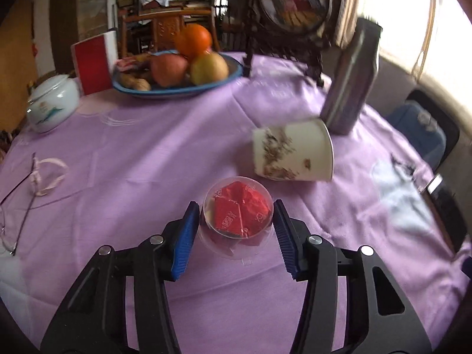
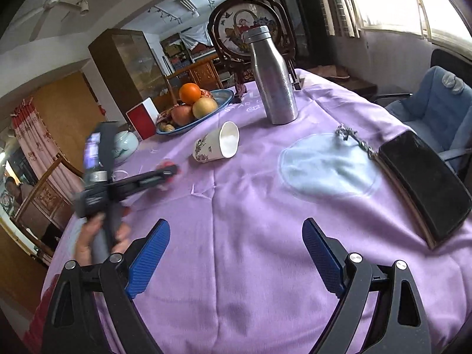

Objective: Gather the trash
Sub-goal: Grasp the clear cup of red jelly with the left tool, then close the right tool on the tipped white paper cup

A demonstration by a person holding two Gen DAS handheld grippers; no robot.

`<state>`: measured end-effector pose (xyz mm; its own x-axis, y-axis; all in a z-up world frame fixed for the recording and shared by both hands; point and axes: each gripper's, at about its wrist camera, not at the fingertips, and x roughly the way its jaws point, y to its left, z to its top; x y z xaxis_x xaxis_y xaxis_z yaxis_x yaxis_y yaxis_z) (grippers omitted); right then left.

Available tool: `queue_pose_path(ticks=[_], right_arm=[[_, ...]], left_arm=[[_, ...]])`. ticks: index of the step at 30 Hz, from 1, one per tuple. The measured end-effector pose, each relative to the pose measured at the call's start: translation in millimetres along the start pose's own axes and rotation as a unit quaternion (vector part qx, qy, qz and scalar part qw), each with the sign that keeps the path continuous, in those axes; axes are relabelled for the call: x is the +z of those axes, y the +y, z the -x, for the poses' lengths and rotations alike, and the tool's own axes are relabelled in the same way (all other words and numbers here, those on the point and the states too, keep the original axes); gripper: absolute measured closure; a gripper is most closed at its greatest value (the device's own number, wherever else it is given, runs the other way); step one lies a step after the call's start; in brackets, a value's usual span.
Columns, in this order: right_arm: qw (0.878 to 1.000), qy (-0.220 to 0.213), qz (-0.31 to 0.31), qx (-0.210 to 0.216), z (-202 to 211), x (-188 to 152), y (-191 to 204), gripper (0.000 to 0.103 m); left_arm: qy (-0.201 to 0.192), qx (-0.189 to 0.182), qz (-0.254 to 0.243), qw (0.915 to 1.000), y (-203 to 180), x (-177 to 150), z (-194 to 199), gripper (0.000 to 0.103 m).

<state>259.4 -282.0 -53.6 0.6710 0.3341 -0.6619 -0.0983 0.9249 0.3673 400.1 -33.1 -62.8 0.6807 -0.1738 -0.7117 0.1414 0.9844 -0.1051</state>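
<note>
L to R on the purple tablecloth (image 1: pixel 147 153): a pair of glasses (image 1: pixel 20 206) at the far L edge, then a white lidded jar (image 1: pixel 53 103), lid on, contents hidden. Next a red-and-white box (image 1: pixel 94 62) standing upright, just beside a blue-rimmed fruit dish (image 1: pixel 177 88) holding an orange, an apple, a yellowish fruit, nuts & some wrapped bits. In the foreground sits the task item, a small clear plastic cup (image 1: pixel 236 209) w/ a crumpled red wrapper (image 1: pixel 242 209) inside; it stands on the cloth right between the blue pads of the left gripper (image 1: pixel 234 221). The L pad looks to be touching the cup wall, the R pad sits just beside it w/ a thin gap, so jaws abt half open around the cup, no firm squeeze visible. R of that a white floral paper cup (image 1: pixel 292 153) lies tipped on its side, nothing seen inside; behind it a metal bottle (image 1: pixel 351 79) stands capped, w/ a round framed picture on a dark stand (image 1: pixel 292 3) further back. Far R lies a black phone (image 2: pixel 424 188) on the cloth near the edge. In the right wrist view a hand (image 2: pixel 97 242) grips the L tool's handle, tool angled down toward the table. The right gripper (image 2: pixel 236 236) hangs over bare cloth, jaws wide apart, holding nothing.
</note>
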Motion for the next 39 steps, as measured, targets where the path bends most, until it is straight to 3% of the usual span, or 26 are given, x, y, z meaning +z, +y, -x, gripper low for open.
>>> queue_pose_path(ticks=[5,10,12,18,21,23,25,28,29,31,34,39], right_arm=[[0.999,0.007,0.034,-0.007,-34.8,33.2,21.0,0.013],[0.998,0.033,0.048,-0.017,-100.6,63.8,46.2,0.013],[0.997,0.044,0.052,-0.023,-123.0,72.6,53.2,0.013],[0.999,0.053,0.008,-0.011,-180.4,92.2,53.4,0.013],[0.999,0.05,-0.013,0.018,-196.2,91.6,47.2,0.013],[0.997,0.07,-0.004,0.033,-203.9,87.0,48.5,0.014],[0.99,0.1,0.02,0.094,-207.0,83.2,57.8,0.022],[0.979,0.11,0.034,0.171,-191.0,83.0,69.1,0.022],[0.98,0.095,0.041,0.171,-182.8,84.9,71.5,0.022],[0.989,0.056,0.06,0.124,-168.8,88.7,72.1,0.022],[0.994,0.043,0.067,0.069,-168.0,89.4,65.8,0.022],[0.996,0.029,0.069,0.05,-166.7,93.3,60.5,0.022]], left_arm=[[0.024,0.034,-0.015,0.999,32.2,-17.5,5.9,0.052],[0.047,0.03,0.034,0.9979,56.2,-16.8,-1.0,0.052],[0.049,0.039,0.032,0.9975,56.2,-16.6,-3.6,0.051],[0.051,0.05,0.035,0.9968,56.5,-12.7,-7.6,0.051],[0.056,0.049,0.043,0.9963,59.0,-11.4,-10.4,0.05],[0.057,0.05,0.043,0.9962,58.5,-10.9,-10.6,0.05],[0.057,0.056,0.038,0.9961,56.1,-10.5,-11.8,0.05],[0.056,0.062,0.03,0.996,53.9,-11.1,-12.3,0.049],[0.056,0.063,0.03,0.996,53.7,-11.3,-11.8,0.049],[0.056,0.063,0.031,0.996,53.9,-12.1,-10.8,0.049],[0.054,0.064,0.032,0.996,54.0,-13.3,-10.0,0.049],[0.053,0.069,0.027,0.9959,52.3,-14.3,-10.5,0.049]])
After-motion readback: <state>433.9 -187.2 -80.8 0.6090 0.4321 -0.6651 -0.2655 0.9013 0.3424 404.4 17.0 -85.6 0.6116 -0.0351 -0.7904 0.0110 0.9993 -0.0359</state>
